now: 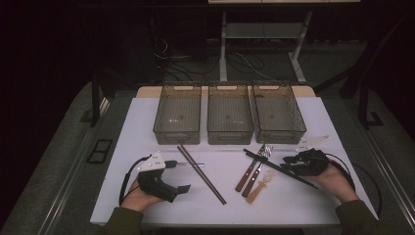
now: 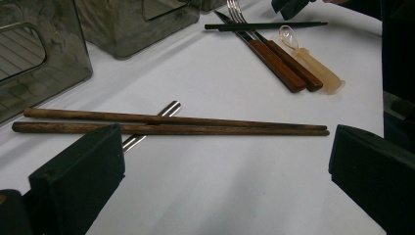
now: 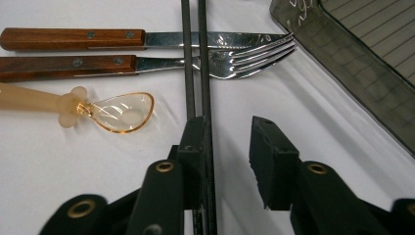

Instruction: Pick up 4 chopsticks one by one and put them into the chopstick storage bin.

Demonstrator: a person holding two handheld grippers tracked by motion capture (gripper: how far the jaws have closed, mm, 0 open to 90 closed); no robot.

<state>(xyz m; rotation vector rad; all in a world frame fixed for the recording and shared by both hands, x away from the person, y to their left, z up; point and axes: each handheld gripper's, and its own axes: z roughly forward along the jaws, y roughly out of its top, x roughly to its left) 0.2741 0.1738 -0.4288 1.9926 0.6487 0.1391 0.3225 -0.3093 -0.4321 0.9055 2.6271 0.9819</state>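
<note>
My left gripper (image 1: 183, 187) rests on the white table at the near left, its jaws wide open with nothing between them (image 2: 227, 166). Just beyond it lie two brown wooden chopsticks (image 1: 201, 174) (image 2: 171, 125) across a silver utensil handle (image 2: 166, 110). At the near right my right gripper (image 1: 293, 162) (image 3: 230, 129) is open. A pair of black chopsticks (image 1: 279, 169) (image 3: 195, 58) runs along the inner face of its left jaw, with a bare gap to the other jaw. A wooden-handled knife (image 3: 215, 39) and fork (image 3: 254, 56) and an amber spoon (image 1: 262, 185) (image 3: 122, 112) lie under and beside the black chopsticks.
Three smoky translucent bins (image 1: 177, 133) (image 1: 230, 134) (image 1: 280, 134) stand side by side along the table's far edge. The right bin's wall (image 3: 352, 63) is close to my right gripper. The table (image 1: 147, 117) ends just behind the person's hands.
</note>
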